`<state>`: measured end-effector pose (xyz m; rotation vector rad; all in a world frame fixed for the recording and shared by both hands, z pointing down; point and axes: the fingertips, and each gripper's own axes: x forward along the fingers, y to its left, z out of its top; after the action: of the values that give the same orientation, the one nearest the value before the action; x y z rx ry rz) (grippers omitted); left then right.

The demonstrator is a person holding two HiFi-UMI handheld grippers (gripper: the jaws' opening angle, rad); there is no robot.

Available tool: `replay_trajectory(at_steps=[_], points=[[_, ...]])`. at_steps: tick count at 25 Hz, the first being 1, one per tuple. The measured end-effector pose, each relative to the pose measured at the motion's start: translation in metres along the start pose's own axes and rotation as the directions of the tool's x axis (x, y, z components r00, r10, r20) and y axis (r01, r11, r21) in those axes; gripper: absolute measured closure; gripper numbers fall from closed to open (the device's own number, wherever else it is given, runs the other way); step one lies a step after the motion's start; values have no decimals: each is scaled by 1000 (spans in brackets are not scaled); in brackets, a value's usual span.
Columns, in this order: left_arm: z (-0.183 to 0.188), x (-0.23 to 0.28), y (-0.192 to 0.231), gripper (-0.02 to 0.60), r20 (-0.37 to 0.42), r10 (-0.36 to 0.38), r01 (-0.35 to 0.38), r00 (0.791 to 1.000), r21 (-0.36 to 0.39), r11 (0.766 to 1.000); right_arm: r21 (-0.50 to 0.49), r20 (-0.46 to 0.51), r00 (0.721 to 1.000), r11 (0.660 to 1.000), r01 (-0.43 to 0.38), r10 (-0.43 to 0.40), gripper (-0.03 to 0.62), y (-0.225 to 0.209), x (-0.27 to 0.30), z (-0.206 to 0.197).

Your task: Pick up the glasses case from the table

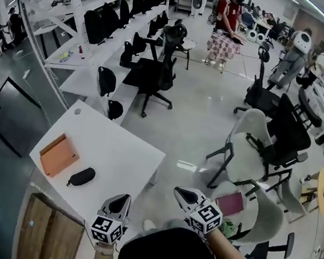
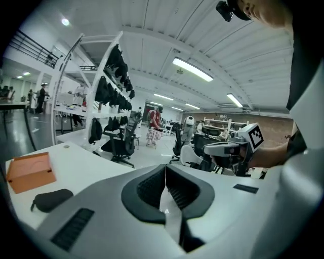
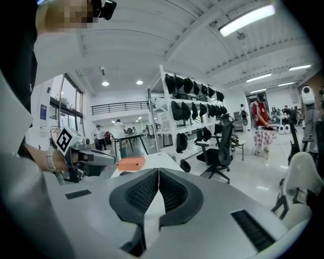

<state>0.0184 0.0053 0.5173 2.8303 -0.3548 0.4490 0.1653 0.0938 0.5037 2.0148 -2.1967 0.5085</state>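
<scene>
Left gripper (image 1: pixel 121 199) hovers over the near corner of the white surface (image 1: pixel 120 144), jaws pressed together with nothing between them, and the right gripper (image 1: pixel 182 193) is closed up empty too, out over the floor past that corner. Black glasses case (image 1: pixel 81 176) lies flat by the surface's near left edge, just beside the orange box (image 1: pixel 59 155), untouched by either gripper

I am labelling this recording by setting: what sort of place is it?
Likely a large open office or lab workspace: a white table, black office chairs scattered about, and tall shelving stocked with black backpacks.
</scene>
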Motion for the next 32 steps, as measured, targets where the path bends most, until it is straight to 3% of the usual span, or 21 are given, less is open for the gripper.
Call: replay_trajectory(at_steps=[5,9,12,15,18,20,25,28,32], points=[[-12,-18,53,561,3,121,-120,993,-87,989,31,-28,992,992,-126,126,566,14,68,11],[-22,-28,89,561,-14,225,-225,974,-131,965,18,-62,972,974,-226,227,566,20,118,20],[-27,-36,121,561,-39,316,-318,948,-146,937,10,-85,948,952,-306,306,566,22,154,28],[-33,-42,146,561,-86,408,-417,909,-164,894,2,-125,909,916,-400,398,566,23,187,34],[-34,-37,168,561,-136,458,-476,879,-165,864,3,-145,871,881,-473,469,566,21,220,41],[-36,-32,181,561,-168,487,-510,857,-144,848,6,-160,843,855,-519,513,566,21,240,44],[-38,-33,206,560,-291,575,-594,764,31,804,1,-224,739,758,-652,636,566,33,280,50],[-32,-30,222,560,-317,587,-590,745,95,801,-10,-248,705,725,-688,665,566,35,301,53],[-34,-30,245,549,-350,575,-581,739,100,807,-9,-275,672,697,-717,687,566,45,321,57]])
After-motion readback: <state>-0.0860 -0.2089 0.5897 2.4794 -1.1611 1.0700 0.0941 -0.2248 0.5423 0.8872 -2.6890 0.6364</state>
